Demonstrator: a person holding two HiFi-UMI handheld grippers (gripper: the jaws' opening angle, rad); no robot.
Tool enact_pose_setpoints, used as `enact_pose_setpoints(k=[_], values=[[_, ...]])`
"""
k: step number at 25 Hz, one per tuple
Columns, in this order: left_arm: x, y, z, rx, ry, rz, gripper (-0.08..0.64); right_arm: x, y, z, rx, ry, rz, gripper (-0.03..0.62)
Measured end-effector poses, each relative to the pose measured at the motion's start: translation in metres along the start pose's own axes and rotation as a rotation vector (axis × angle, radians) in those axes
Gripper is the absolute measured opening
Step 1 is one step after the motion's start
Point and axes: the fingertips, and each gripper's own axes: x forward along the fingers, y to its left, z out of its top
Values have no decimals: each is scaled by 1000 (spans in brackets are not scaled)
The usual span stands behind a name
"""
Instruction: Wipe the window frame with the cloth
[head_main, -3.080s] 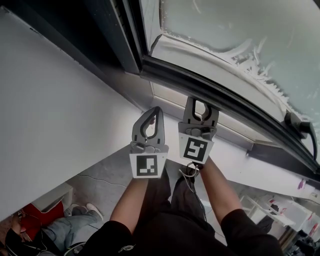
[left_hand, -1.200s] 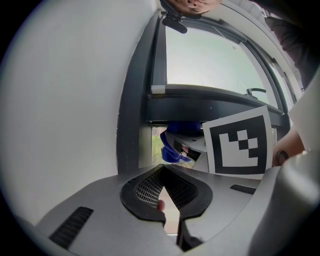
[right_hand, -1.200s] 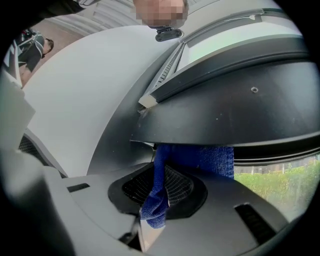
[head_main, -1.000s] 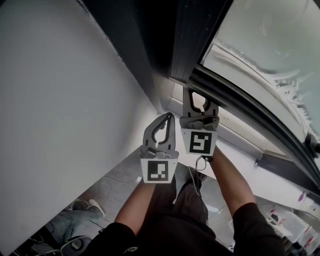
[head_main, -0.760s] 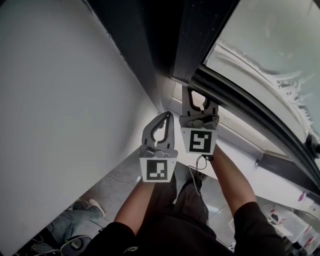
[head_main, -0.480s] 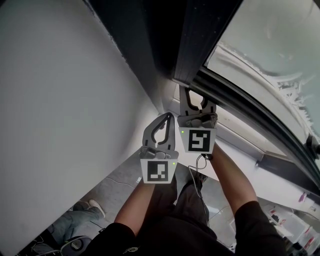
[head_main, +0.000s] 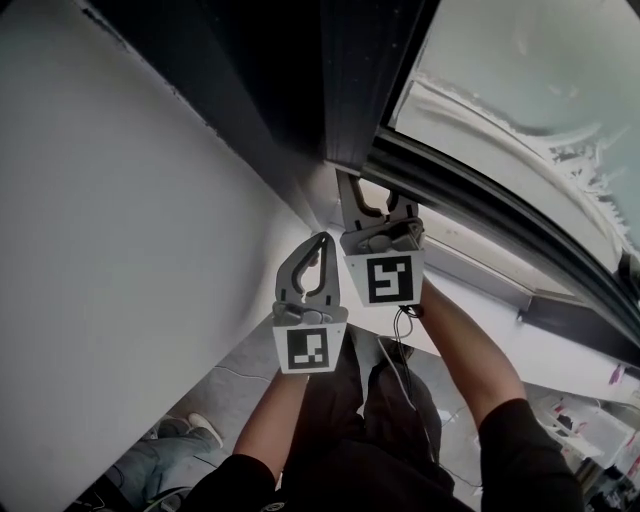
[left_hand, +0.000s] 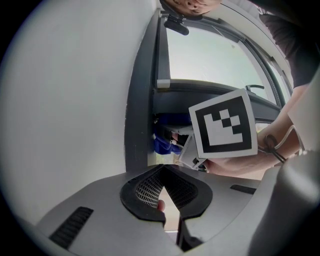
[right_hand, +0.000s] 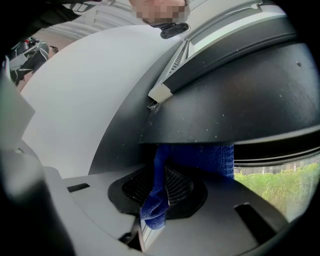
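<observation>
The right gripper (right_hand: 160, 196) is pinching a blue cloth (right_hand: 200, 159) between its jaws and pressing it up against the dark window frame (right_hand: 235, 110), at the corner beside the white wall (head_main: 120, 250). The left gripper (head_main: 315, 262) is hanging just beside it, a little lower, its jaws drawn together on nothing. Frosted glass (head_main: 520, 60) is filling the frame to the right.

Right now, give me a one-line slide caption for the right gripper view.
Right gripper shut on a blue cloth, holding it up against the dark window frame.
</observation>
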Motion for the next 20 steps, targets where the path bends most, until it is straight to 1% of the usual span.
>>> enact_pose_setpoints(k=[3,5,7,11,15,20], values=[[0,-2,-14,-19,20,5,5,0,-1,1,2,-7,26,48],[2,-5,-21,-34,15,20,5,0,-1,3,19,-29,40,48],[2,-6,-31,-30,16,48,5,-1,2,2,39,-50,58,48],[3,-6,-44,-22,-3,98,5,-3,6,-9,61,-49,102,48],[4,-10,-51,11,-21,105,5,-6,5,-12,63,-60,107,48],[2,1,-52,-15,-49,128,5,-5,5,-12,86,-110,76,46]])
